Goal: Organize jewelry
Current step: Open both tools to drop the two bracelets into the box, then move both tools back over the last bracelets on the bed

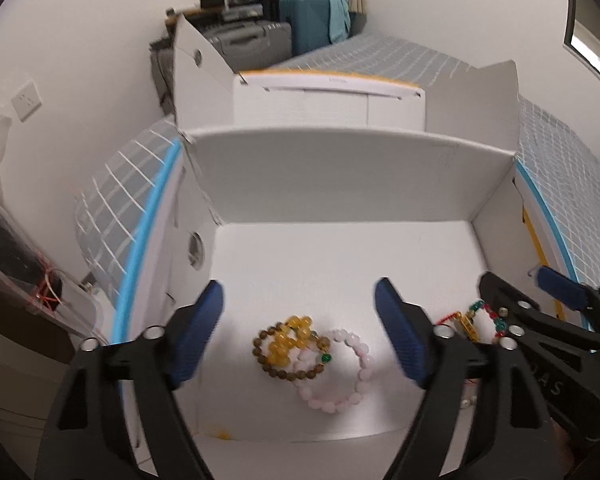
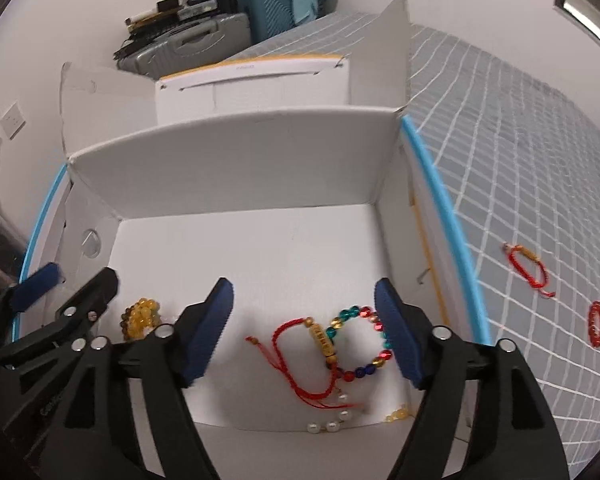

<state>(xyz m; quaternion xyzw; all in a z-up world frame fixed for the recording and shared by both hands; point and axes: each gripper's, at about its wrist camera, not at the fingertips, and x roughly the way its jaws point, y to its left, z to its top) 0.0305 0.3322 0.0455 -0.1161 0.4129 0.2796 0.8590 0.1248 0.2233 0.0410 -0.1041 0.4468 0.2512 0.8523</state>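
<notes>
A white cardboard box (image 1: 340, 184) (image 2: 236, 168) holds several bracelets. In the left wrist view my left gripper (image 1: 300, 332) is open above a yellow bead bracelet (image 1: 290, 338), a brown bead bracelet (image 1: 272, 364) and a pink bead bracelet (image 1: 342, 376). In the right wrist view my right gripper (image 2: 304, 328) is open above a red cord bracelet (image 2: 300, 360) with a gold charm, a multicoloured bead bracelet (image 2: 370, 344) and a pearl strand (image 2: 332, 420). A second red cord bracelet (image 2: 530, 268) and a red bead bracelet (image 2: 598, 324) lie outside on the checked cover.
The box stands on a grey checked bed cover (image 2: 520, 160) with its flaps up. A blue hoop (image 2: 444, 216) runs round the box. Suitcases (image 1: 296, 28) and clutter are stacked at the far wall. A wall socket (image 1: 26, 100) is at left.
</notes>
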